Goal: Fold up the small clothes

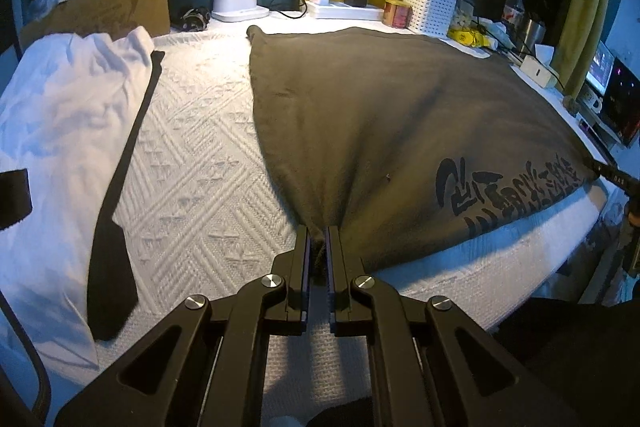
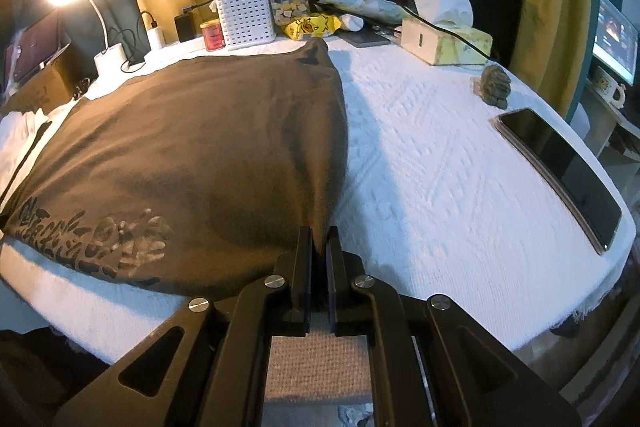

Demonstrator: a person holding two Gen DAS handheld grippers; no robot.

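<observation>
Between the closed jaws of the left gripper (image 1: 319, 239) a bunched corner of the olive-brown shirt (image 1: 380, 107) is pinched, and the right gripper (image 2: 319, 241) clamps the opposite near corner of the same shirt (image 2: 192, 147) in the same way. Both grippers slant downward toward the near edge of the white textured cover (image 1: 200, 155), and the cloth rises taut from the surface into each pair of fingers. The shirt lies spread across the middle of the cover, its far edge reaching toward the clutter at the back. Black stylised lettering (image 1: 508, 191) runs along its near hem; the characters cannot be read, and in the right wrist view part of the print (image 2: 100, 239) looks pale and smeared. A white garment (image 1: 60, 131) with a black strip (image 1: 120, 187) lies left of the shirt, cut off by the frame. A dark tablet (image 2: 560, 171) rests to the right, near the table edge. A cardboard box (image 1: 108, 11) carries faint printing, too blurred to make out.
</observation>
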